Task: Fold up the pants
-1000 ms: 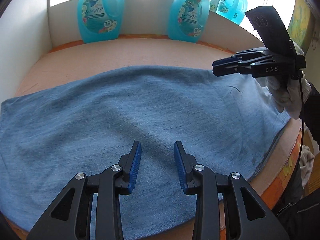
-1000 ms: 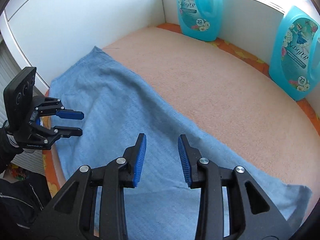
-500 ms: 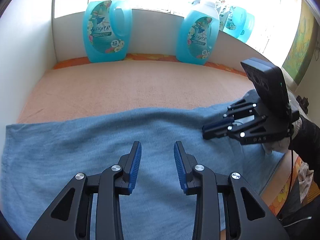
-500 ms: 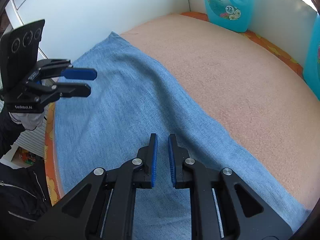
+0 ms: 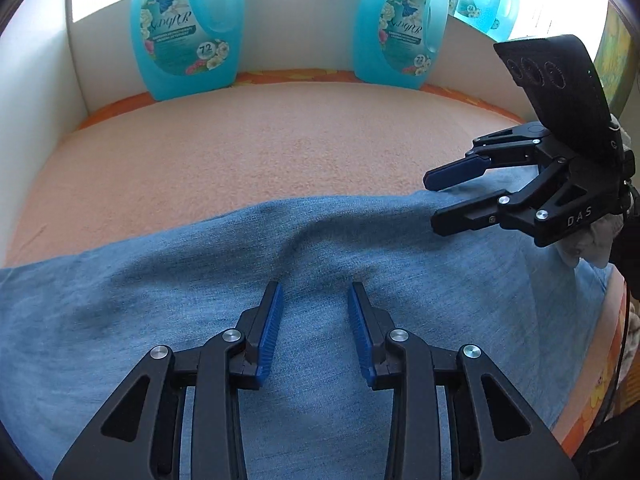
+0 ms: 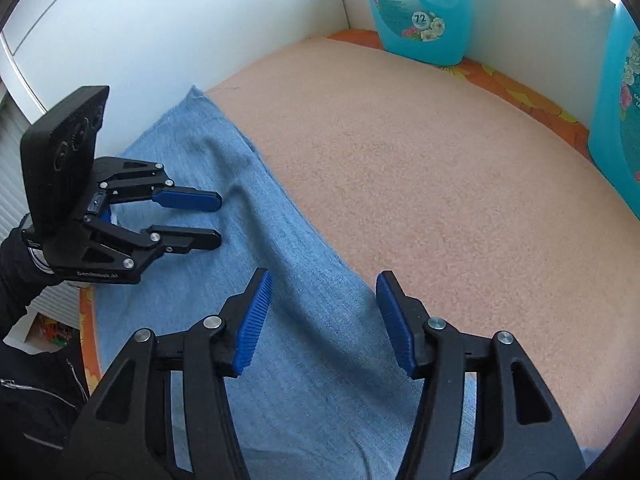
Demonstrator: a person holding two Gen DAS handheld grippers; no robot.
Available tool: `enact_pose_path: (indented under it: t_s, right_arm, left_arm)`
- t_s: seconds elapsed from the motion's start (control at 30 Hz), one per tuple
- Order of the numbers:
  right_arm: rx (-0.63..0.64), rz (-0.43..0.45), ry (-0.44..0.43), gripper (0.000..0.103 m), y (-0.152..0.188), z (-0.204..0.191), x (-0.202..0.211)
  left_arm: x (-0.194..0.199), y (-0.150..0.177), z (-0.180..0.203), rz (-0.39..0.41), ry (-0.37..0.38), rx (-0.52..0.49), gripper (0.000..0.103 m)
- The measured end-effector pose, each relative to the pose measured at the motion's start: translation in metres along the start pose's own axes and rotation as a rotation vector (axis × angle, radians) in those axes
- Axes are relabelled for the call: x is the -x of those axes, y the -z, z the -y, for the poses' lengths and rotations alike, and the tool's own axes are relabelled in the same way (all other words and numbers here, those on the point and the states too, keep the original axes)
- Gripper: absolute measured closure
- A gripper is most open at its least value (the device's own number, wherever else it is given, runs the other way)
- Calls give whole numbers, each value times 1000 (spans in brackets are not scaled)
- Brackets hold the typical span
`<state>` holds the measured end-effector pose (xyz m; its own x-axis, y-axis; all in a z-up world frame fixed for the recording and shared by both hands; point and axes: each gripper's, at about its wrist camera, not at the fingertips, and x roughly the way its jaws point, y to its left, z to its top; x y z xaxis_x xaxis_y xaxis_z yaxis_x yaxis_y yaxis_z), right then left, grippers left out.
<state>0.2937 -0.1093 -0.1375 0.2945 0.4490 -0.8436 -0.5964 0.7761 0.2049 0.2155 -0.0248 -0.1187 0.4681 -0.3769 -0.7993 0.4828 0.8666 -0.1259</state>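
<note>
The blue denim pants [image 5: 168,320] lie flat as a long folded strip along the near edge of the peach-coloured surface, also seen in the right wrist view [image 6: 304,360]. My left gripper [image 5: 315,292] is open and empty, low over the middle of the pants; it shows in the right wrist view [image 6: 218,218] at the left. My right gripper [image 6: 323,280] is open and empty above the pants' far edge; it shows in the left wrist view [image 5: 430,200] at the right end of the pants.
Two blue detergent bottles [image 5: 186,28] [image 5: 400,24] stand against the white back wall. A white side wall [image 6: 160,40] bounds the far end of the pants. An orange patterned edge [image 5: 592,392] borders the surface. The peach-coloured cover [image 5: 260,148] stretches behind the pants.
My right gripper closed half a second ago and has opened wide again. Both grippers have come lower over the pants. A slight ripple has formed in the cloth.
</note>
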Motion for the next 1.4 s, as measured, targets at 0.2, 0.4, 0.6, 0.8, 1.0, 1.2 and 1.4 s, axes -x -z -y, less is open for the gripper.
enact_pose_path:
  t_s: [0.2, 0.4, 0.6, 0.8, 1.0, 1.2, 1.4]
  right_arm:
    - [61, 78, 51, 90, 26, -28, 19]
    - [194, 89, 106, 93, 46, -63, 22]
    - [157, 126, 197, 93, 34, -46, 22]
    - [10, 195, 205, 53, 23, -11, 42]
    - [7, 123, 195, 53, 30, -15, 26]
    - [-82, 136, 290, 53, 41, 6, 34]
    - [-103, 270, 229, 52, 51, -23, 77]
  left_arm:
    - [7, 1, 1, 31, 26, -13, 71]
    - [43, -17, -6, 208, 29, 50, 71]
    - [25, -24, -3, 165, -30, 20, 71]
    - [25, -7, -12, 123, -67, 26, 71]
    - [18, 14, -43, 69, -162, 142, 71]
    - [56, 44, -67, 121, -288, 230, 71]
    - [128, 98, -77, 245, -339, 386, 63]
